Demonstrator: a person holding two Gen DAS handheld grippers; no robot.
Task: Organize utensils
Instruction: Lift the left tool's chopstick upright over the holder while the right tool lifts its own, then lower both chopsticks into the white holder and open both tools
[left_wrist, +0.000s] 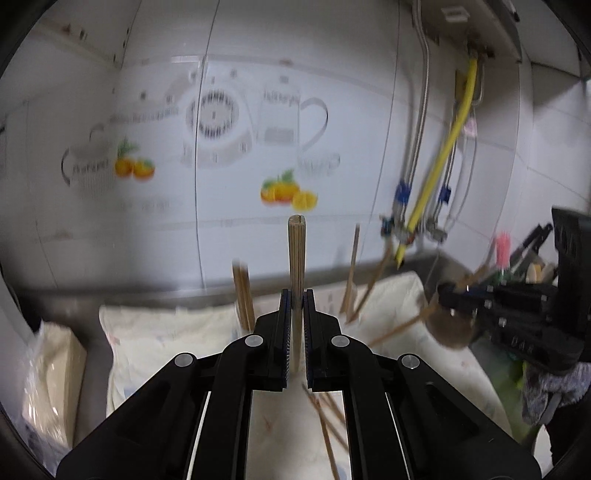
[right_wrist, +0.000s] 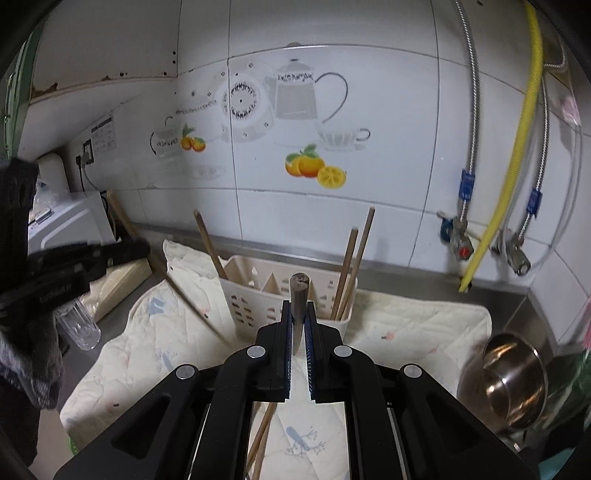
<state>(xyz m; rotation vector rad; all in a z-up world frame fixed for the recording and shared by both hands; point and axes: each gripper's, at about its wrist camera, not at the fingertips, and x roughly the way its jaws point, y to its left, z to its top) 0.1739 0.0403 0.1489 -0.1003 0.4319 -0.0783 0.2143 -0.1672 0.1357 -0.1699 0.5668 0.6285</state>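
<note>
The left claw (left_wrist: 295, 325) is clenched on a pale chopstick (left_wrist: 296, 258) that stands upright between its pads; the right claw (right_wrist: 298, 328) grips a darker chopstick (right_wrist: 298, 295) the same way — just in front of a slotted cream holder (right_wrist: 251, 284) with several chopsticks (right_wrist: 351, 266) leaning inside. More sticks (right_wrist: 260, 439) lie loose on the quilted cloth (right_wrist: 424, 332) covering the worktop.

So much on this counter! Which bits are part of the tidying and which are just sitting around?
Part of the job:
- chopstick in the left gripper
- darker stick in the right gripper
- holder with chopsticks standing in it
- loose chopsticks on the cloth

Just lying about:
- steel pot
- glass
- yellow hose
</note>
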